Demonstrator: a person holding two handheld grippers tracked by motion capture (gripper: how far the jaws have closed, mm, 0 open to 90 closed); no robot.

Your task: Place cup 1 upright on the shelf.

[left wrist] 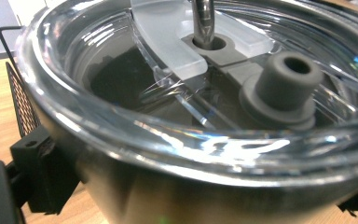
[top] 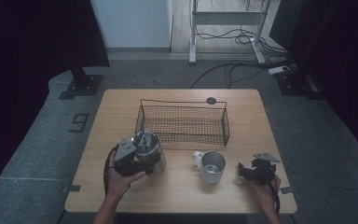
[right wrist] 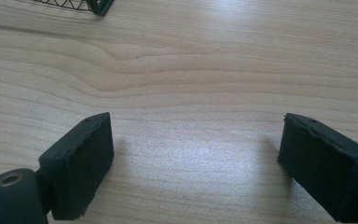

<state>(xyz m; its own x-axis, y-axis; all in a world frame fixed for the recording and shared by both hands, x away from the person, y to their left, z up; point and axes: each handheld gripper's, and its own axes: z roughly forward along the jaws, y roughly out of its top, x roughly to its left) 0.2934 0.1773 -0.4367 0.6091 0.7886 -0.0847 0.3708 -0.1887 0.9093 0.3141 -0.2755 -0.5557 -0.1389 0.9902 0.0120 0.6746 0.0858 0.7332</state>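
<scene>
A steel tumbler (top: 148, 148) with a clear lid (left wrist: 200, 70) is lifted a little at the table's front left. My left gripper (top: 137, 161) is shut on its body, a black pad on each side. In the left gripper view the tumbler (left wrist: 168, 186) is very close, with a metal straw (left wrist: 203, 18) through the lid and a grey stopper (left wrist: 284, 84) beside it. My right gripper (top: 242, 171) is low over the front right of the table. Its jaws (right wrist: 196, 163) stand apart over bare wood, holding nothing.
A steel mug (top: 212, 165) with a white handle stands between the two grippers. A black wire basket (top: 182, 122) sits behind it at mid table; its corner (right wrist: 98, 5) shows in the right gripper view. A round cable hole (top: 211, 100) lies near the far edge.
</scene>
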